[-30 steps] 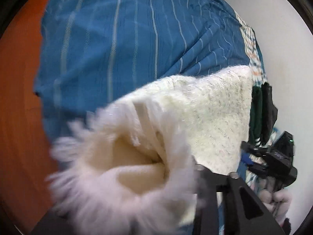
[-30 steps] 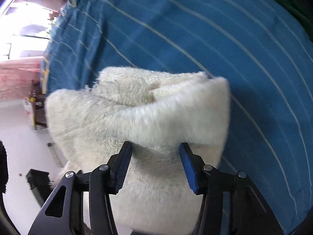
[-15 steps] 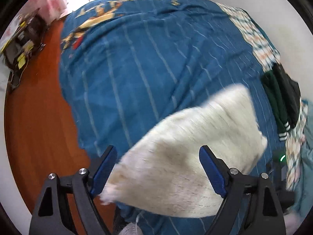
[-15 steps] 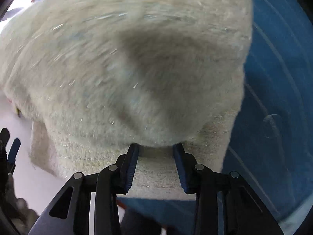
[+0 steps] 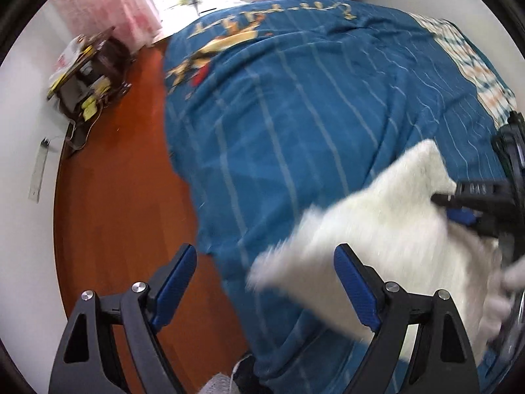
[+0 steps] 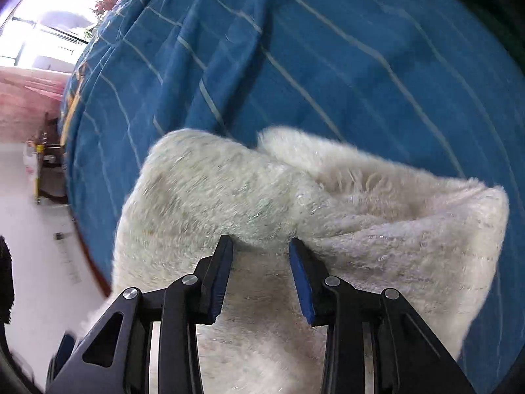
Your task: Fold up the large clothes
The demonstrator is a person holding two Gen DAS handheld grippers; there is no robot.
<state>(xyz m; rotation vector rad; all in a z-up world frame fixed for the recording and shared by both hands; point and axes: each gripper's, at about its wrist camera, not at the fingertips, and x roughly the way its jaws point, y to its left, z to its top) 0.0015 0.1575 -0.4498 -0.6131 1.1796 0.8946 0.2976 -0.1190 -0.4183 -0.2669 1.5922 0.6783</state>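
Two grippers over one bed, both angled steeply down.

Far left of the left wrist view: white wall, a dark low shelf unit (image 5: 88, 75) cluttered with yellow-labelled items, pink curtain (image 5: 108, 6) behind it, bright window beyond. Red-brown wooden floor (image 5: 124, 197) runs alongside the bed.

Left gripper (image 5: 265, 282): jaws spread wide, blue pads apart, nothing clamped. Its left finger hangs over the floor; its right finger overlaps the garment's near edge in the picture, contact not discernible. Jaws have just been opening; no cloth between them now.

Centre: blue bedspread (image 5: 295, 115) with pale stripes and a cartoon print near the far end; a checked cloth (image 5: 472, 65) along its right side.

Right of centre: fluffy white sweater (image 5: 387, 223), lying on the bedspread near the bed's near edge, blurred, one corner pointing away.

Right edge: right gripper (image 5: 466, 207) reaching into the sweater from that side.

Right wrist view: right gripper (image 6: 261, 256) has its jaws narrowed on a bunched fold of the white sweater (image 6: 229, 197), pads pressing the pile on both sides. Jaws have just been closing on that fold. Sweater folded over itself, thick roll on the right, blue bedspread (image 6: 328, 49) behind.
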